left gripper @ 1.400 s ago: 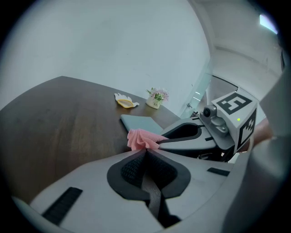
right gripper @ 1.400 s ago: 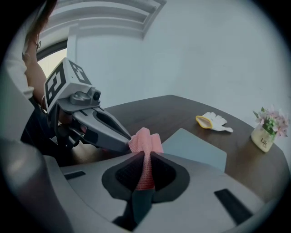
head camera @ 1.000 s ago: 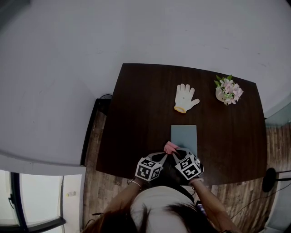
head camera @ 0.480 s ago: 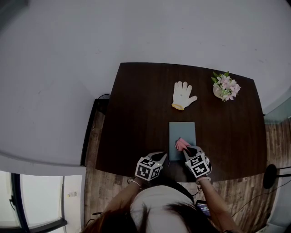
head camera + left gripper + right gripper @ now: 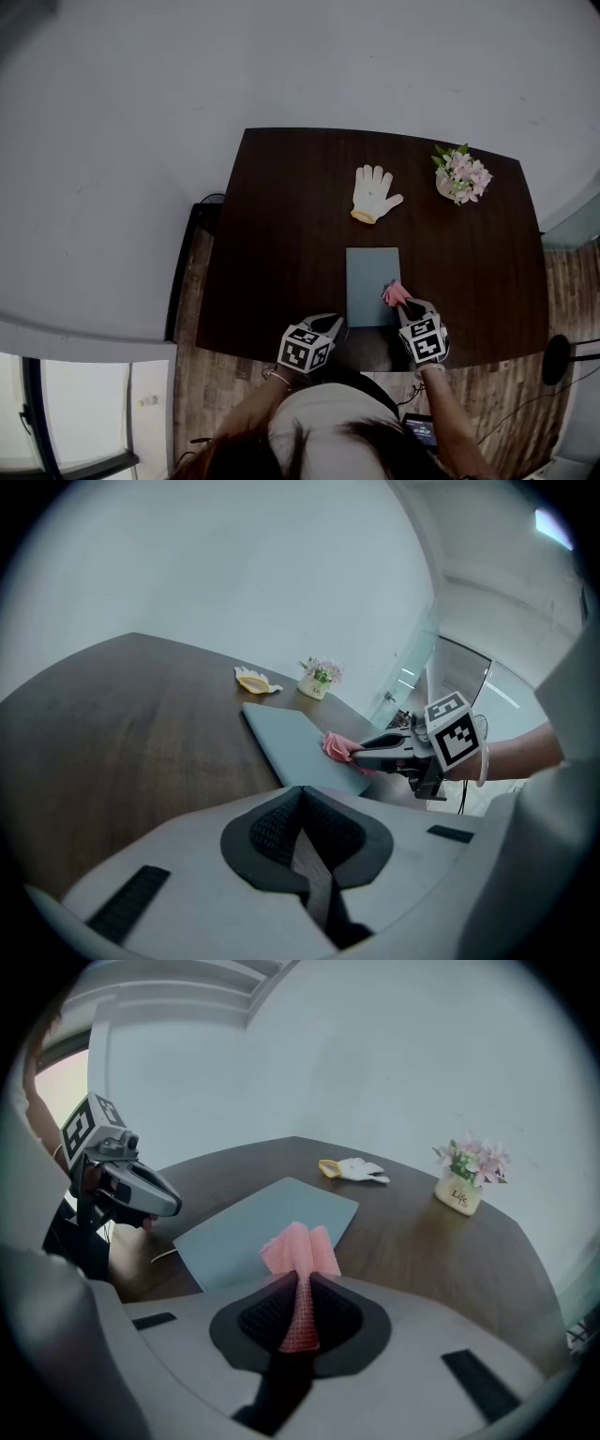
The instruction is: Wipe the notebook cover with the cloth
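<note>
On dark table (image 5: pixel 281 234), right gripper (image 5: pixel 405 303) pinches cloth (image 5: pixel 395 293) at notebook (image 5: pixel 367 277) edge; left gripper (image 5: pixel 337 322) closed.

table (image 5: pixel 281 234): dark wood, fine grain visible, low satin sheen
notebook (image 5: pixel 367 279): grey-blue cover, smooth, matt, no texture to make out
cloth (image 5: pixel 298 1252): pink, open mesh weave, soft, creased into folds
glove (image 5: pixel 373 192): white knit cloth, yellow cuff band, matt
flower pot (image 5: pixel 458 1194): pale, smooth, slight gloss; material unclear
floor (image 5: pixel 192 394): brown wood-look planks, streaky grain
left gripper (image 5: pixel 302 832): grey shell, plastic look, smooth, matt; pads (image 5: pixel 267 829) black, finely textured, rubbery look
right gripper (image 5: pixel 298 1307): same grey matt shell, same black textured pads
wall (image 5: pixel 281 66): pale, plain, matt
</note>
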`<state>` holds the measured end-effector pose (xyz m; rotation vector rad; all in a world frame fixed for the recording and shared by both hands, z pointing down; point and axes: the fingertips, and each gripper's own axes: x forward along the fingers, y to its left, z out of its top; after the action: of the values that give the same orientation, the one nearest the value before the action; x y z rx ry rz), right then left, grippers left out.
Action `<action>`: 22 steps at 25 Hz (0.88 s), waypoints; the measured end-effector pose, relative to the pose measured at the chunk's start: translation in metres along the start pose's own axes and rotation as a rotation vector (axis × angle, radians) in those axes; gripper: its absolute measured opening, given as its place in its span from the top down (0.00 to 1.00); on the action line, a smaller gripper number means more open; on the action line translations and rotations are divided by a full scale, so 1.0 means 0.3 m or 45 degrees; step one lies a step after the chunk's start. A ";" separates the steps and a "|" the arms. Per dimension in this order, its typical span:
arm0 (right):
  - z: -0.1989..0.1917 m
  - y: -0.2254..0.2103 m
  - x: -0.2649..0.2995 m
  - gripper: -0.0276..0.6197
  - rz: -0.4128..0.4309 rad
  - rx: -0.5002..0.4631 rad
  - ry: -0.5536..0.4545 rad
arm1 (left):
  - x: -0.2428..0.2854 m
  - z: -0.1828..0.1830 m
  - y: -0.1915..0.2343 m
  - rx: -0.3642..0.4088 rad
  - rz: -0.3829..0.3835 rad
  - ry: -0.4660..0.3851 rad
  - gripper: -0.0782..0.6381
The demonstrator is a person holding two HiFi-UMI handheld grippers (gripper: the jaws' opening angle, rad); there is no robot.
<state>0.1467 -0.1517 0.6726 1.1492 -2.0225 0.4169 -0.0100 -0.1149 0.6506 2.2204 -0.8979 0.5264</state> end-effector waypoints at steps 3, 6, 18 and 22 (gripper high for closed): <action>-0.030 -0.044 -0.017 0.89 -0.061 0.027 0.021 | -0.001 -0.004 -0.010 0.000 -0.003 -0.002 0.87; -0.024 -0.079 -0.043 0.89 -0.098 0.062 -0.008 | -0.003 -0.003 -0.016 -0.005 -0.001 -0.009 0.87; 0.151 0.139 -0.094 0.89 0.126 0.034 -0.200 | -0.017 -0.011 -0.023 -0.033 0.046 -0.048 0.87; 0.204 0.294 -0.078 0.89 0.297 -0.021 -0.236 | -0.030 -0.007 -0.010 -0.057 0.074 -0.075 0.87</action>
<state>0.0523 -0.1270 0.6221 0.9752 -2.3292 0.4210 -0.0141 -0.1078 0.6456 2.1845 -0.9982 0.4650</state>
